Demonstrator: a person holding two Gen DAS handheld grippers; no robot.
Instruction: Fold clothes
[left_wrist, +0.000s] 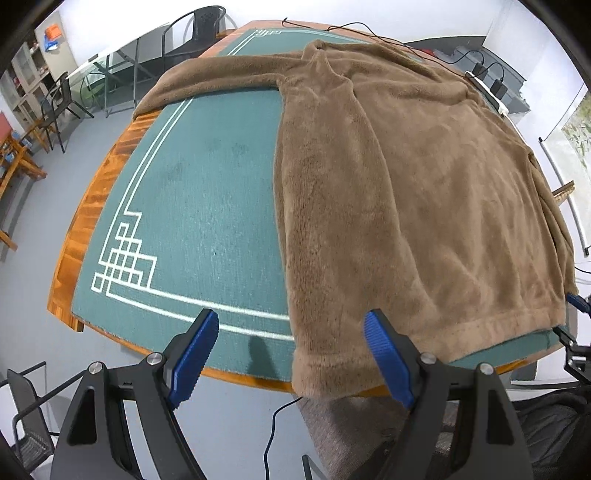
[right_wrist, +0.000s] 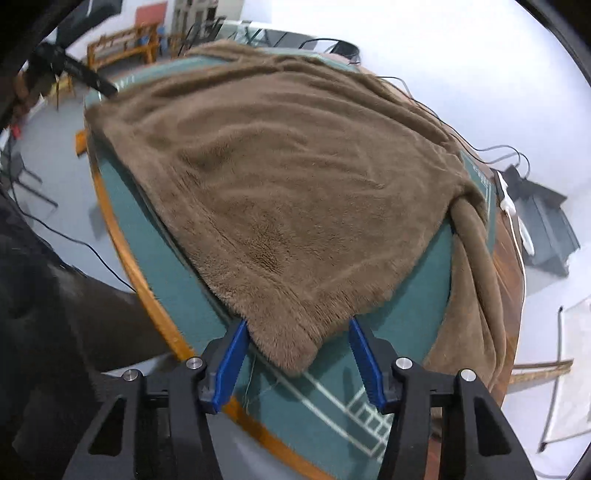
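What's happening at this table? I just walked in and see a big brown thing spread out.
A person is folding a brown fleece sweater on the green table mat. The right gripper is open around the hem corner; the left gripper is open at the other hem corner. Nothing is folded yet.

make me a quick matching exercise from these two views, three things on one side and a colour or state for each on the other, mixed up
Things:
1. fleece top
2. table mat
3. left gripper

Colour or state:
a. jaws apart, holding nothing
b. brown, spread flat with its hem over the near table edge
c. teal with white line border

Pairs: 1-b, 2-c, 3-a
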